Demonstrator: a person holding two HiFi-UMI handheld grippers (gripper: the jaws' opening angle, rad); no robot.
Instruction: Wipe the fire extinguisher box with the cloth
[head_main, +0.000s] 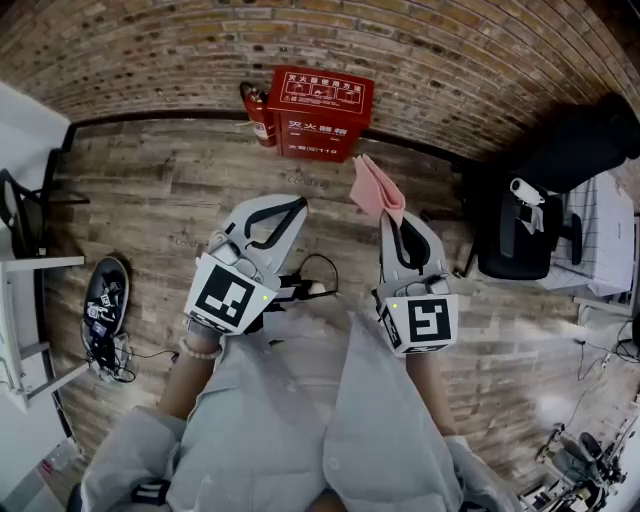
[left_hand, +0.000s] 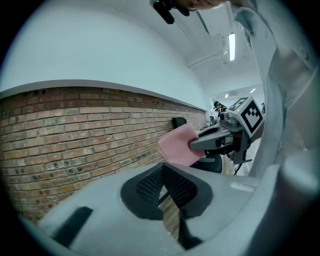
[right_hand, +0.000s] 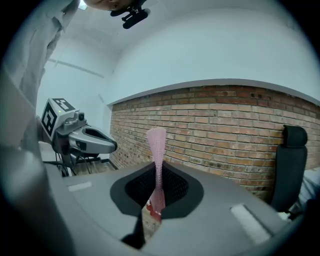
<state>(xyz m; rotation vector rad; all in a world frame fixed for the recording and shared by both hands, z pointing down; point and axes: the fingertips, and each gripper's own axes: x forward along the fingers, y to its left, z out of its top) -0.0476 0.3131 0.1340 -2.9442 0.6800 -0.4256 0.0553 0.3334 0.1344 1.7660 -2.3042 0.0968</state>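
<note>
The red fire extinguisher box (head_main: 320, 112) stands on the wooden floor against the brick wall, a red extinguisher (head_main: 258, 112) at its left side. My right gripper (head_main: 392, 218) is shut on a pink cloth (head_main: 375, 190), which sticks up past the fingertips, short of the box. In the right gripper view the cloth (right_hand: 157, 145) rises edge-on from between the pads of that gripper (right_hand: 158, 172). My left gripper (head_main: 296, 207) is held beside it, shut with nothing in it. The left gripper view has its tips (left_hand: 162, 170) meeting, with the cloth (left_hand: 177, 145) and right gripper beyond.
A black office chair (head_main: 530, 220) stands right of the box, also seen in the right gripper view (right_hand: 292, 165). A pair of shoes (head_main: 105, 300) and cables (head_main: 315, 275) lie on the floor. White furniture (head_main: 30, 300) lines the left edge.
</note>
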